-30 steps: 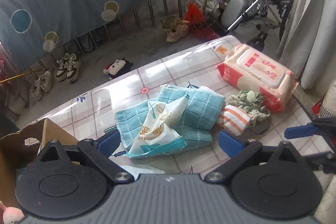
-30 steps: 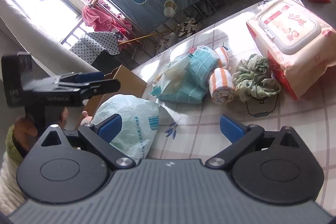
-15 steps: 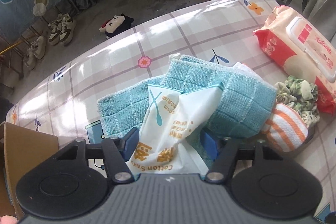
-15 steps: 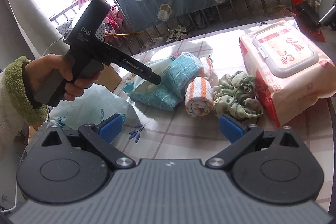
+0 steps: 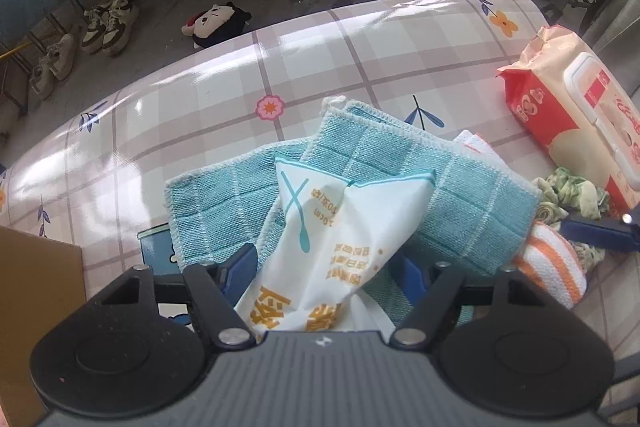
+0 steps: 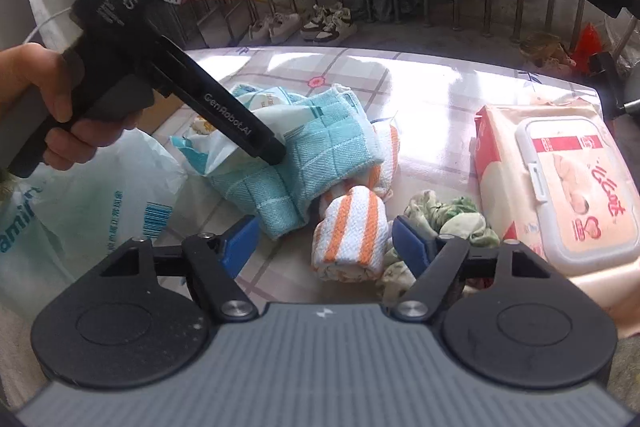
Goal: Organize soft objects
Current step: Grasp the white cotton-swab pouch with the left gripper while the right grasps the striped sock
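A: From the left wrist, the left gripper [image 5: 326, 265] has its blue fingers [image 5: 240, 265] on either side of the white crinkly plastic pouch with orange print [image 5: 340, 227], which lies on the folded teal checked cloth [image 5: 460, 195] on the plaid counter [image 5: 320, 67]. Clamped? I cannot tell.

B: It looks light and slippery; I'd pinch its bunched near end.

A: From the right wrist, the right gripper [image 6: 326, 245] stands apart around the rolled orange-striped white towel [image 6: 352, 239].

B: Soft, squashy; take it mid-roll.
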